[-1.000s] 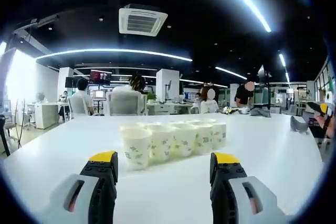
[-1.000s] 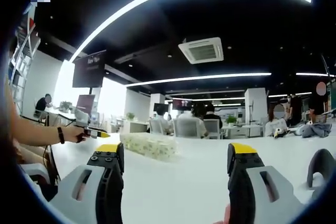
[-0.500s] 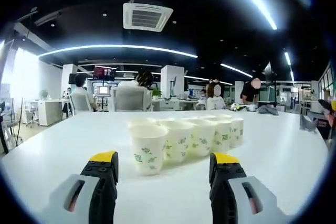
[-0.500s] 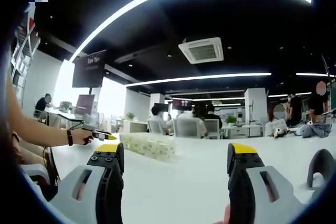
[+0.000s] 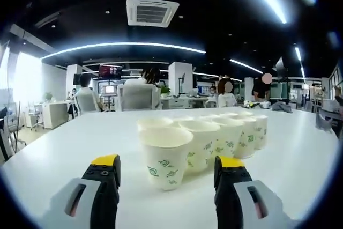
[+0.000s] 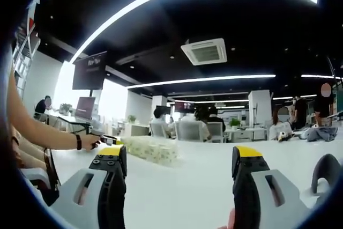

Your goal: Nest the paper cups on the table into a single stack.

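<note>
Paper cups upright, unstacked, on table

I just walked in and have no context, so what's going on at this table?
A person holds a two-jaw gripper in each hand at a white table with a row of paper cups to be nested into one stack. The left gripper is open, its jaws on either side of the nearest cup, not gripping it. The right gripper is open and empty, off to the side of the row. No cups are nested yet.
</note>
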A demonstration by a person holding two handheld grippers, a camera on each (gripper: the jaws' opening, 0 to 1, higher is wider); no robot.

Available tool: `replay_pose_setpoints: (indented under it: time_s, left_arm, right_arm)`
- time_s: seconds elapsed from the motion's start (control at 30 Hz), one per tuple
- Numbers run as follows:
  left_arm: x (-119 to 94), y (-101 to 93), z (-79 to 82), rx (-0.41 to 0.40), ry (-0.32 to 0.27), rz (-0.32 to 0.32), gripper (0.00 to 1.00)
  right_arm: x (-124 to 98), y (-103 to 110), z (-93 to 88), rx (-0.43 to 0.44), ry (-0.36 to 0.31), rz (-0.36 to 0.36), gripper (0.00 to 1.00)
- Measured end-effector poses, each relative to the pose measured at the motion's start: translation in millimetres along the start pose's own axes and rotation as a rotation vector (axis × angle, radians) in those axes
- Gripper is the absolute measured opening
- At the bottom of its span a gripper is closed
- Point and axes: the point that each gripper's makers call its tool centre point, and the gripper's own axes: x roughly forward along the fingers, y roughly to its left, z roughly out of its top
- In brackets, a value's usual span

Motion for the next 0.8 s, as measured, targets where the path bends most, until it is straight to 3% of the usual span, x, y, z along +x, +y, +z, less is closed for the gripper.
replay_pose_setpoints:
  time_s: [0.27,0.8]
  left_arm:
    - [5,-16.5,-7.8,0.015,0.022,-0.005,0.71]
    - [22,-15.5,-9.9,0.064,0.039,-0.007,0.59]
  right_arm:
    - [3,-2,-2.0,0.002,0.006,0.003,0.84]
    - [2,1,1.3,-0.011,0.012,-0.003,0.84]
